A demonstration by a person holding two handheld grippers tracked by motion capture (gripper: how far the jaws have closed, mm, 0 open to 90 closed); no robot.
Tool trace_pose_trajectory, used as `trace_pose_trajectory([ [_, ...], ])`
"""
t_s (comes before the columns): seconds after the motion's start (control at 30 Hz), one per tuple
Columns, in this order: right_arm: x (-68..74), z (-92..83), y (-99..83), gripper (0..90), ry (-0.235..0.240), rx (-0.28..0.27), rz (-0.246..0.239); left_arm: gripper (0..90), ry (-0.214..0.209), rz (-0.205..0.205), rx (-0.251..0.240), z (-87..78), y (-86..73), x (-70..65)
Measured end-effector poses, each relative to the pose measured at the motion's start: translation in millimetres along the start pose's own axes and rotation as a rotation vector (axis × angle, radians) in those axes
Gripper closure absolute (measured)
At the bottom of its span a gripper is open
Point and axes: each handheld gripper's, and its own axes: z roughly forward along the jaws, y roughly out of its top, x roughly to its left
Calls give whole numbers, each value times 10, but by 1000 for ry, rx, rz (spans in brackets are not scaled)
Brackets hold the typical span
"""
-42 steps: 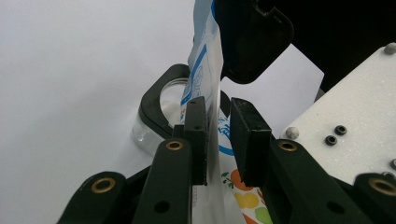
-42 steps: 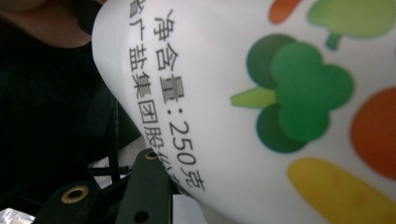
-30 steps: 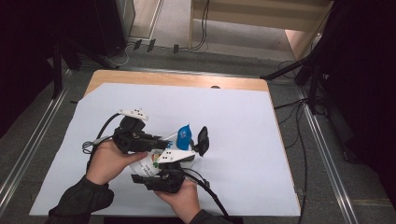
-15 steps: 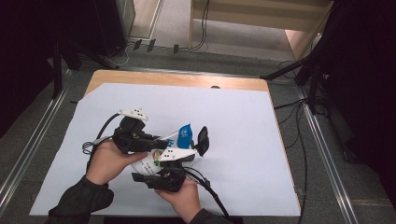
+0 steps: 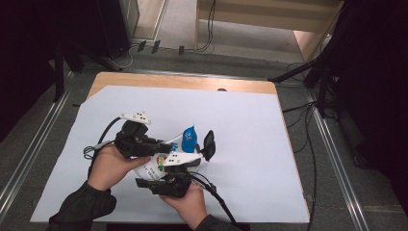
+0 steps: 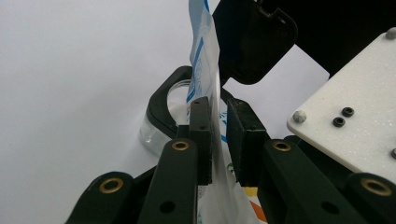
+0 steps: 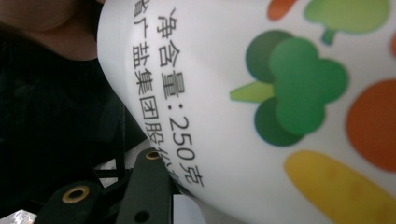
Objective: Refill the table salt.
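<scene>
Pale blue sheeting covers the wooden table [image 5: 120, 82]. At its six o'clock edge, a white plastic pouch with a blue top and printed vegetables [image 5: 188, 138] is pinched by the left gripper [image 6: 215, 140], whose jaws have just been tightening on the film. The right gripper [image 5: 195, 162] is clamped around its body, so tearing seems imminent.

A wooden tabletop [image 5: 183, 81] fills the middle of the frame. A big white sheet [image 5: 250, 144] covers most of it, with bare wood showing along the far edge. The floor [image 5: 29, 144] around it is grey. Two metal rails run along the floor, one [image 5: 33, 154] at the left and one [image 5: 337, 159] at the right. Black cables [image 5: 308, 144] lie on the floor at the right. More cables [image 5: 209, 29] hang at the top, by a pale wooden shelf [image 5: 269, 14].
</scene>
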Motion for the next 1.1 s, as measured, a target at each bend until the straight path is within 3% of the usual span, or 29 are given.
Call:
trace_pose_trajectory([
  [0.5,-52,19,-12,682,9,-2,20,822,40,19,-5,44,2,-24],
  [0.6,-46,6,2,680,10,-10,26,832,40,21,-26,34,8,-37],
  [0.73,-43,6,2,679,1,-5,20,865,55,32,-10,47,3,-47],
  [1.1,-39,9,4,680,13,-9,23,855,18,10,-11,36,4,-32],
])
